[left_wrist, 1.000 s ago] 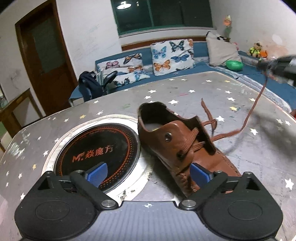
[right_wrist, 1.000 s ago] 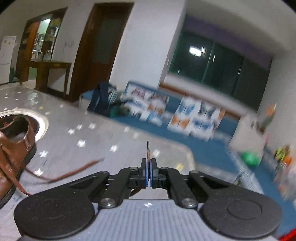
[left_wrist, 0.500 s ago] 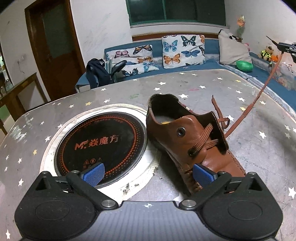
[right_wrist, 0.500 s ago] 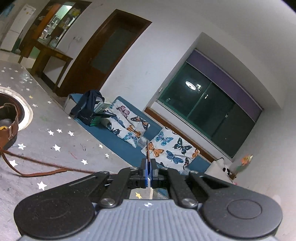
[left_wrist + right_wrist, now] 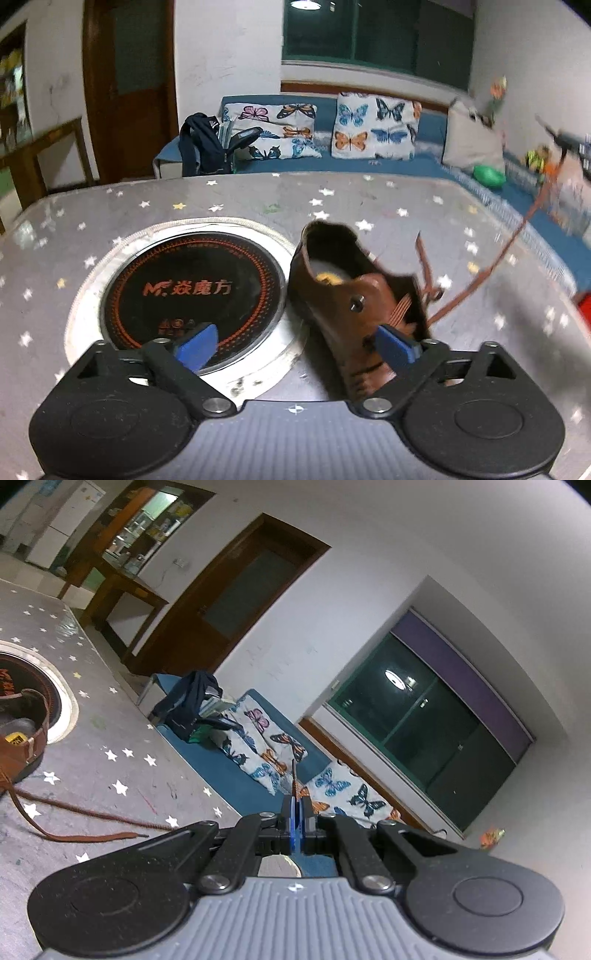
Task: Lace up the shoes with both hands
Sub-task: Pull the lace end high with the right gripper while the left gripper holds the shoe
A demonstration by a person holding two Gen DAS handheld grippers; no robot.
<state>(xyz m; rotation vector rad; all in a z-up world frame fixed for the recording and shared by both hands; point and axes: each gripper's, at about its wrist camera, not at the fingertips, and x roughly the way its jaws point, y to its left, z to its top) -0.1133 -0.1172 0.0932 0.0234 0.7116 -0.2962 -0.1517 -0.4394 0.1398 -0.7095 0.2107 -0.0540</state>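
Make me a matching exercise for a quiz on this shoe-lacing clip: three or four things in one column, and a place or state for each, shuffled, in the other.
Things:
1. brown leather lace-up shoe
2. brown flat shoelace
3. left hand-held gripper
4. round black induction hob with orange lettering

Places or states:
A. sunk into the star-patterned table
B. jaws apart, one blue pad in front of the shoe
C. end pinched in the shut right hand-held gripper
D. standing on the table just beside the hob

Pairs: 1-D, 2-C, 3-B, 4-A
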